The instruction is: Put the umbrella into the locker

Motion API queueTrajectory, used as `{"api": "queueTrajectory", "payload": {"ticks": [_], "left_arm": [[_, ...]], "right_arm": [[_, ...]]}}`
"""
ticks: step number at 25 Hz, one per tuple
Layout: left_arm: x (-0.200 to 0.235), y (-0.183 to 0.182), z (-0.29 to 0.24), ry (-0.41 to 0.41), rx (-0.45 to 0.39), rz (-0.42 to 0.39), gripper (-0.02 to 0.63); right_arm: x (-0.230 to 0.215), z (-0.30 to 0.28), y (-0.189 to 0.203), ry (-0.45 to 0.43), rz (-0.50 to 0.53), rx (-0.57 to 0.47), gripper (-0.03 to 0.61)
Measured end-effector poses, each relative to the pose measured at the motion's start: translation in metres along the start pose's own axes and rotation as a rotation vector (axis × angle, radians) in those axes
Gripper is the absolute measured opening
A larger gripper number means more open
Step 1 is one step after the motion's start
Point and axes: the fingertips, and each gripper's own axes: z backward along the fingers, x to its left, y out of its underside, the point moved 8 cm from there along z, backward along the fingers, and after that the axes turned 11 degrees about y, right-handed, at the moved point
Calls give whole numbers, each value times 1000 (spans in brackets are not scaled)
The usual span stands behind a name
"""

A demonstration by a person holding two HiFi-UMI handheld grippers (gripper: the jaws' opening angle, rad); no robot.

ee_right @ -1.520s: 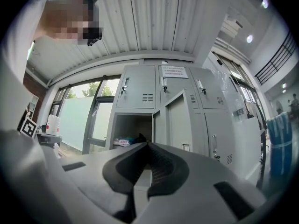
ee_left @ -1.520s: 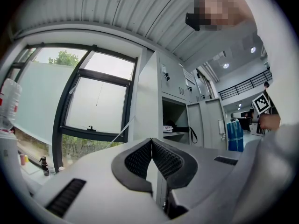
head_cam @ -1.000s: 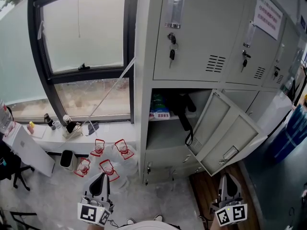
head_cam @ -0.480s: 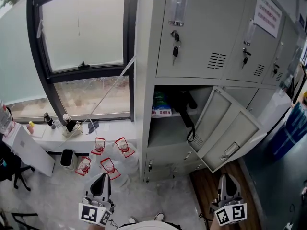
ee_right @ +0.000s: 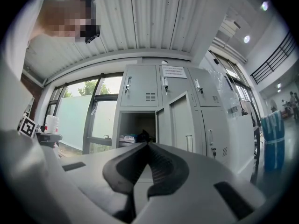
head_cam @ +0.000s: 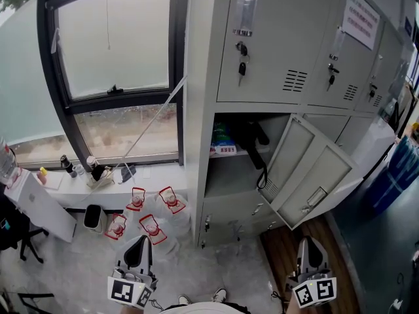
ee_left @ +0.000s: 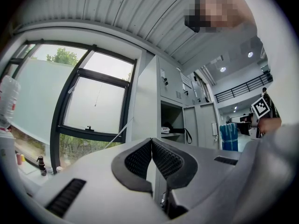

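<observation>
The black umbrella [head_cam: 251,142] lies on the shelf inside the open grey locker [head_cam: 236,150], its strap [head_cam: 262,175] hanging over the shelf edge. The locker door [head_cam: 308,172] stands swung out to the right. In the left gripper view the umbrella [ee_left: 178,129] and strap show on that shelf; in the right gripper view it is a dark shape [ee_right: 143,136] in the compartment. My left gripper [head_cam: 139,242] and right gripper [head_cam: 307,244] are low in the head view, well short of the locker, both shut with nothing between the jaws [ee_left: 151,141] [ee_right: 148,143].
A packet [head_cam: 223,148] lies beside the umbrella on the shelf. Several red-capped clear jugs [head_cam: 149,208] stand on the floor left of the locker. A window sill [head_cam: 78,175] holds small bottles. A blue bin [head_cam: 398,175] stands at the right. Keys hang in the upper locker doors [head_cam: 240,56].
The head view has shifted slightly, so the locker sits a little higher and to the right in frame. Both grippers stay shut and almost still at the bottom.
</observation>
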Motion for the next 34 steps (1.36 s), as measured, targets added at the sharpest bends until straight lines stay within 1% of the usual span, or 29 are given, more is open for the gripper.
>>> {"api": "queueTrajectory", "payload": {"ticks": [10,20,26,34], "left_arm": [[-4,-1,18,40,-3,-3,23],[-10,-1,29,78,-2,-5,23],[-11,-1,33,89,1,-6,23],[-10,4,35,84,11,-5,22]], "right_arm": [[9,34,4,30,17,26,18],[15,63,7,51,17,26,18],[19,72,10,56,18,38,18],[22,69,11,45,27,41,18]]}}
